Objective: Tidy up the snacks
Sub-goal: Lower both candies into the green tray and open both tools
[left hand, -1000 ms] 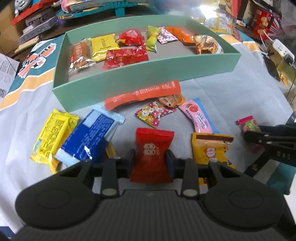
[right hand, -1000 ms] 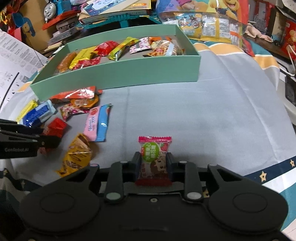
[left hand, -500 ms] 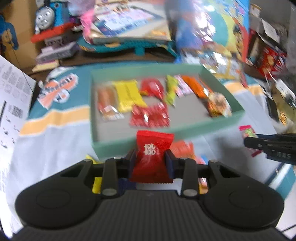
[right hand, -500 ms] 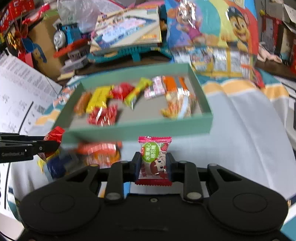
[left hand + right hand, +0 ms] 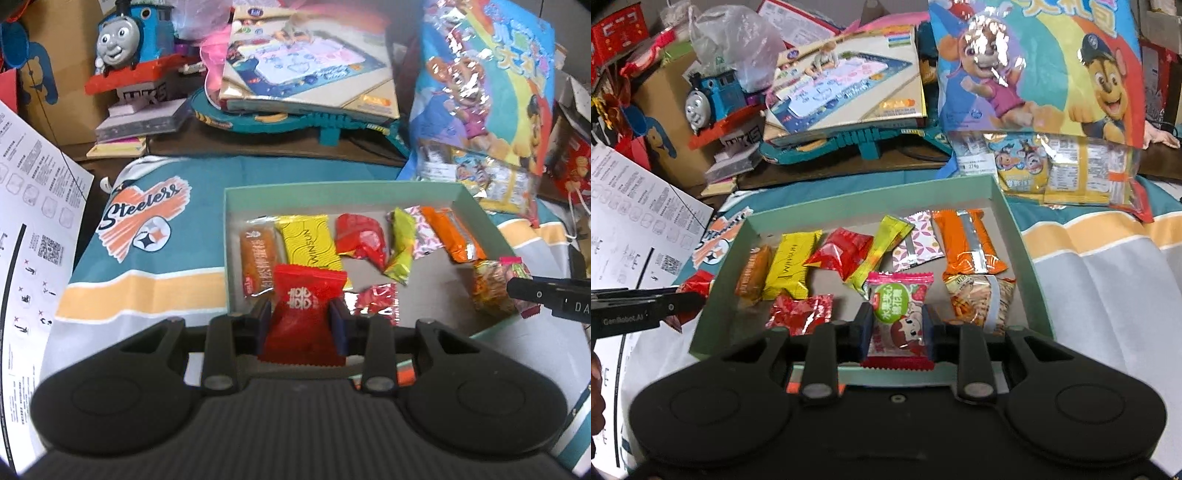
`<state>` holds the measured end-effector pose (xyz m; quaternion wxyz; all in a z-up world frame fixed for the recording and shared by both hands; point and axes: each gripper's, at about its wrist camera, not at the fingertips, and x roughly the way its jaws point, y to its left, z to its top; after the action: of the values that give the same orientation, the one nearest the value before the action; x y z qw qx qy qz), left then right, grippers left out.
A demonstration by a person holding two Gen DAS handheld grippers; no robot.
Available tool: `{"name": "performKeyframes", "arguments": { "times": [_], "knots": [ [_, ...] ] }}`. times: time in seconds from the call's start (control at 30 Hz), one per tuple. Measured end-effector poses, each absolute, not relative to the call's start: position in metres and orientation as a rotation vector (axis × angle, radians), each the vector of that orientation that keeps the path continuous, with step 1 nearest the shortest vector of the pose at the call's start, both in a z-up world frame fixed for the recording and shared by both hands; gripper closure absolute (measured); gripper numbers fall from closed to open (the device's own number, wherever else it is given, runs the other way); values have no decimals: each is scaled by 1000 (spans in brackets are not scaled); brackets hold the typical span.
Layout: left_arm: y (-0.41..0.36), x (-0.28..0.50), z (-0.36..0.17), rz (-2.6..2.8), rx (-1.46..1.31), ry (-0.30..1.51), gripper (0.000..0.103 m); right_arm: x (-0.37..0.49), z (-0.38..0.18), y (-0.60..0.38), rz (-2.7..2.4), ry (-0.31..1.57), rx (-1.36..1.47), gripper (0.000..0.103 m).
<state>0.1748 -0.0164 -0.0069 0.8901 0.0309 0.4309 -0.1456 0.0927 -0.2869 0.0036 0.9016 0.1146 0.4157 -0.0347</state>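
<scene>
Both claws tilted over tray

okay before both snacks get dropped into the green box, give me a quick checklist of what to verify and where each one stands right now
1. Left hand-held gripper grips the red packet: ok.
2. Right hand-held gripper grips the pink-and-green candy: ok.
3. Red packet over the green box: cannot tell; it sits near the front left corner.
4. Pink-and-green candy over the box: ok, it looks past the front wall.
5. Free floor inside for both: ok, bare grey patches show in the front half.
6. The two grippers apart from each other: ok, they sit at opposite ends of the box.
</scene>
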Motion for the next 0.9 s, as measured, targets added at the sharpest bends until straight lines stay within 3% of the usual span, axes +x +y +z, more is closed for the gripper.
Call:
{"name": "performKeyframes", "arguments": {
  "times": [0.43,0.47,0.5,0.57,0.63,0.77,0.9],
  "knots": [
    [-24,192,-48,-284,102,974,67,119,-31,-292,-67,910,256,73],
    [-26,192,-49,-281,108,974,54,119,-31,-292,-63,908,256,69],
    [-26,192,-49,-273,112,972,29,120,-30,-292,-60,907,259,63],
    [-27,188,-47,-241,118,942,1,116,-26,-292,-62,883,261,31],
    [-28,184,-41,-234,107,916,0,110,-19,-291,-65,849,255,16],
    [-29,178,-32,-248,86,912,0,99,-5,-288,-59,818,243,2],
    [-31,168,-22,-264,92,900,0,87,6,-286,-57,798,239,0]
  ]
}}
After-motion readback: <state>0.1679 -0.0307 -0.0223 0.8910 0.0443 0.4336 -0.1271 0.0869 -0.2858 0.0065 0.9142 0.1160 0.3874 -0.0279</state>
